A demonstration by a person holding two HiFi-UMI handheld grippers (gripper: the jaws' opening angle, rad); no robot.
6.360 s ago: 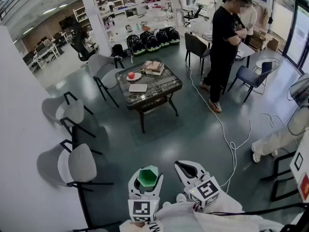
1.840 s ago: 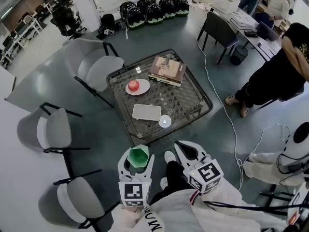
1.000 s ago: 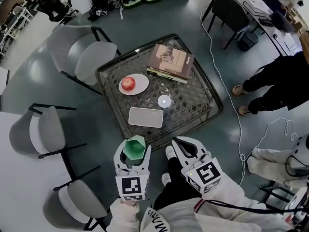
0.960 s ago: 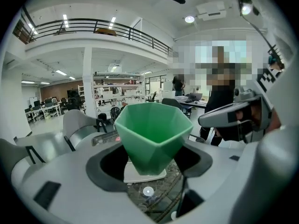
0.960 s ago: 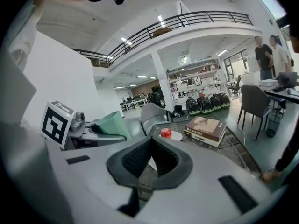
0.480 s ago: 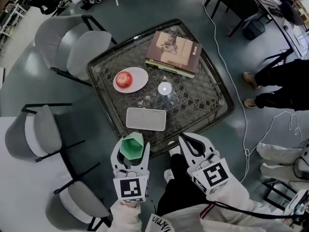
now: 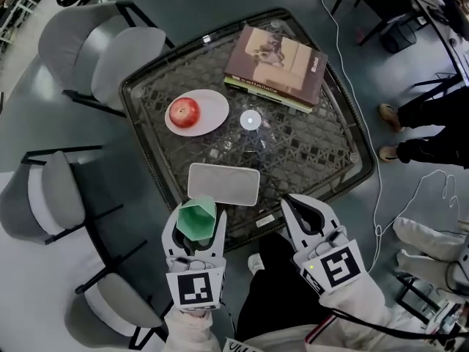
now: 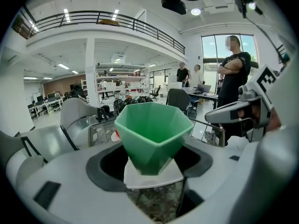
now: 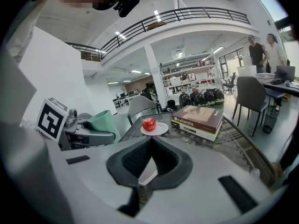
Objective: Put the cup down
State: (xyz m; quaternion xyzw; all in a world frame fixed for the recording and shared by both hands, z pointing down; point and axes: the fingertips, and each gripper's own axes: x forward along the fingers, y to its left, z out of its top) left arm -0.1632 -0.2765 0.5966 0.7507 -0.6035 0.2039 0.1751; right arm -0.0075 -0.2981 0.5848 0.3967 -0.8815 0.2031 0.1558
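Head view: left gripper (image 7: 195,217) clamps green faceted cup (image 7: 196,224) beside glass table (image 7: 331,147) edge; right gripper (image 7: 292,201) closed, empty

matt plastic cup (image 7: 196,220), glass-top tbl (image 7: 316,151)

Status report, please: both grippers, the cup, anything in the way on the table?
Left gripper shut on green cup, upright, at near edge of table. Right gripper shut, empty. White tray just ahead of cup; apple on plate, books beyond.
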